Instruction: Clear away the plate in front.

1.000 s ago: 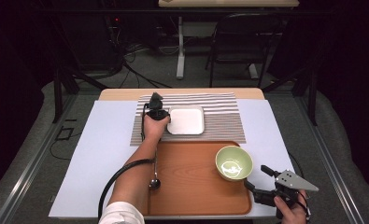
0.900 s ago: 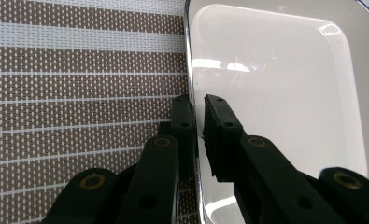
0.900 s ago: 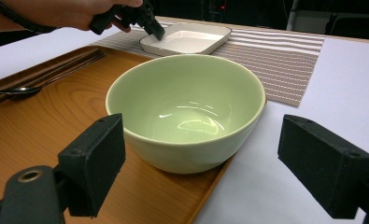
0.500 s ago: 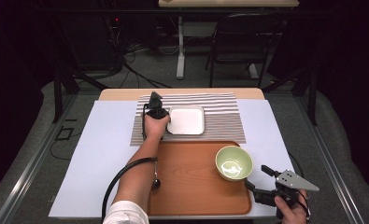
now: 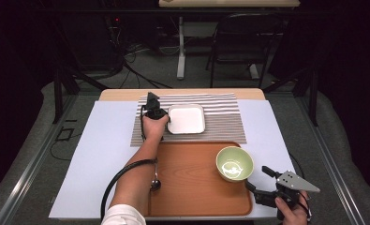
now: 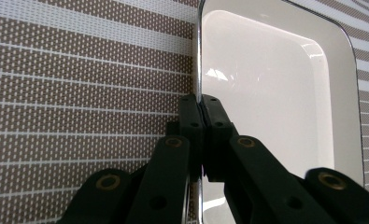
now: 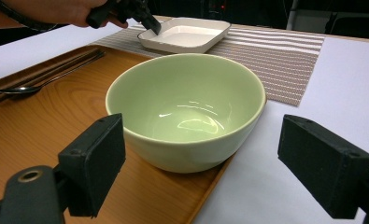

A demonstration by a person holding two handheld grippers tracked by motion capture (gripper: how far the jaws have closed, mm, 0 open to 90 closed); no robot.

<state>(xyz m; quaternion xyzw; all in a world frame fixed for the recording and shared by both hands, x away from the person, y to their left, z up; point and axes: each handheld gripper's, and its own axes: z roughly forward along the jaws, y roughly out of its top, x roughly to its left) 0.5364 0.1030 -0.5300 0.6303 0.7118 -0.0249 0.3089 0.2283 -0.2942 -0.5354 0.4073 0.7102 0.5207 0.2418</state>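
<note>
Striped placemat (image 5: 220, 123) on counter: left claw (image 6: 201, 105) pinched white dish (image 5: 186, 119) rim; lift level advised. Right claw (image 7: 198, 154) spread before green bowl (image 7: 186, 109).

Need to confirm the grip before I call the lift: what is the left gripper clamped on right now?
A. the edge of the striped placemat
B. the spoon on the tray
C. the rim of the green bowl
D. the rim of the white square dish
D: in the left gripper view the left gripper has its jaws pinched shut on the rim of the white square dish, which lies on the striped placemat.
</note>
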